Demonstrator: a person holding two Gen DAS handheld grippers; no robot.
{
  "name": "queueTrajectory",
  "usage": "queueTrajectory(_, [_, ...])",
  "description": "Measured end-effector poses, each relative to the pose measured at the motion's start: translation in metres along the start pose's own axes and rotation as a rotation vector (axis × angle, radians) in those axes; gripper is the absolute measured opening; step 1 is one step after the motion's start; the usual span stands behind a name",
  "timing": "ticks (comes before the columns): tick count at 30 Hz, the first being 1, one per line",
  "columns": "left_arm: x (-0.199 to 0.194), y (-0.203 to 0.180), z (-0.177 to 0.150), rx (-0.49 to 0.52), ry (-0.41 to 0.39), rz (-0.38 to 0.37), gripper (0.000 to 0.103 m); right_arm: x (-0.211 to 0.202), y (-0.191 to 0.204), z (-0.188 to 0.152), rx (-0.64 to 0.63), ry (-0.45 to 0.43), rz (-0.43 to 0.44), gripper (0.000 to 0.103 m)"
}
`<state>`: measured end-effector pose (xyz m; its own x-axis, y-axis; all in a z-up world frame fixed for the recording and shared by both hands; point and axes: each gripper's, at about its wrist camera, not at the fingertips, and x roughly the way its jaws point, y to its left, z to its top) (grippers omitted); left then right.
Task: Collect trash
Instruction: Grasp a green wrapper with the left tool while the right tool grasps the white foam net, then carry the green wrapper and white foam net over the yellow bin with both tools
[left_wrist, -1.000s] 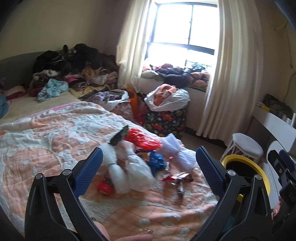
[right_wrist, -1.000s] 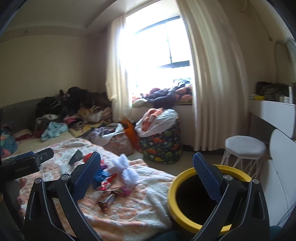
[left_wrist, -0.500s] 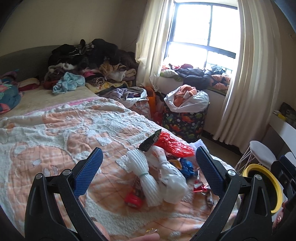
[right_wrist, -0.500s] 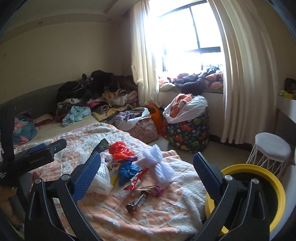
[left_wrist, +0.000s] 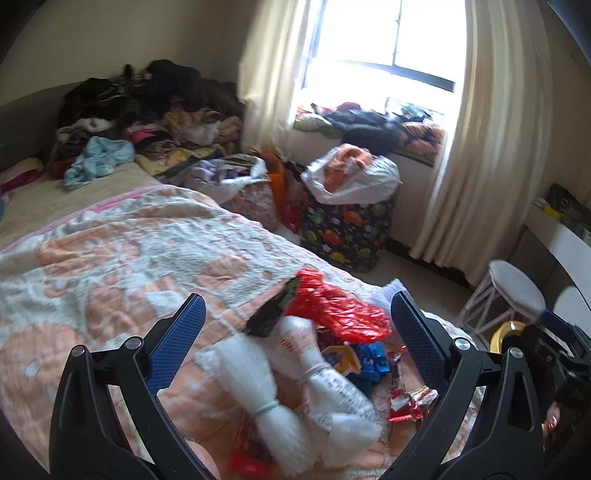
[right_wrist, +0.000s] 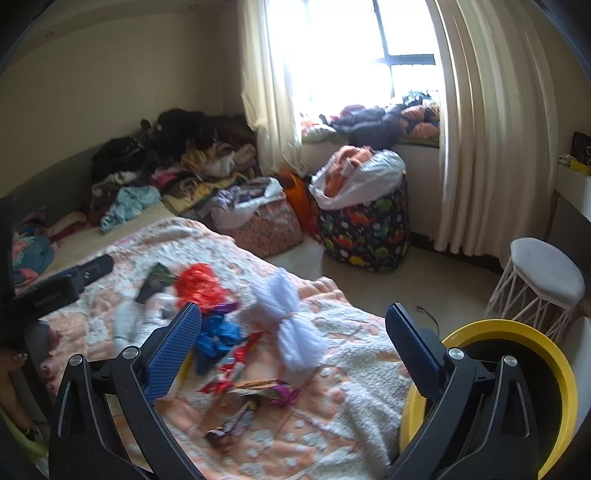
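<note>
Trash lies scattered on the peach and white bedspread. A red plastic bag, a black wrapper, two tied white plastic bundles and blue wrappers sit between the fingers of my left gripper, which is open and empty above them. My right gripper is open and empty over a white tied bag, blue wrappers and candy wrappers. A yellow-rimmed black bin stands at the bed's right.
Piles of clothes cover the far end of the bed. A dinosaur-print hamper and a floral bag stand by the window. A white stool sits right of the bin. A hand shows at lower left.
Both grippers have moved closer to the trash pile and tilted down. In the right wrist view the bin has slid to the right edge and the trash sits nearer the fingers.
</note>
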<state>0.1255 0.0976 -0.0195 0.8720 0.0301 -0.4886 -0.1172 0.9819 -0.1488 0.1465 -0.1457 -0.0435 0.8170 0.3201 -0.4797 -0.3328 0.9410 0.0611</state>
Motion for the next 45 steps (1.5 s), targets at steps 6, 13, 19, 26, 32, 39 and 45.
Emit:
queueTrajectory(6, [0.029,0.002,0.009,0.033,0.060,-0.078,0.092,0.043,-0.010,-0.003,-0.023,0.108,-0.018,0.097])
queueTrajectory(13, [0.066,0.026,0.011,-0.008,0.158,-0.064,0.091,0.094,-0.012,-0.013,-0.013,0.238,-0.021,0.097])
queueTrajectory(19, [0.091,0.036,0.008,-0.035,0.233,-0.112,0.068,0.136,-0.011,-0.022,-0.004,0.332,-0.003,0.083])
queueTrajectory(26, [0.108,0.038,0.002,-0.042,0.300,-0.113,0.034,0.159,-0.008,-0.035,0.013,0.430,0.055,0.045])
queueTrajectory(32, [0.096,0.036,0.003,-0.031,0.267,-0.110,0.010,0.136,-0.010,-0.031,0.030,0.369,0.105,0.030])
queueTrajectory(39, [0.053,0.022,0.018,-0.044,0.151,-0.143,0.007,0.085,-0.015,-0.020,0.064,0.262,0.131,0.030])
queueTrajectory(45, [0.023,-0.003,0.025,-0.052,0.094,-0.195,0.007,0.046,-0.020,-0.015,0.066,0.215,0.127,0.030])
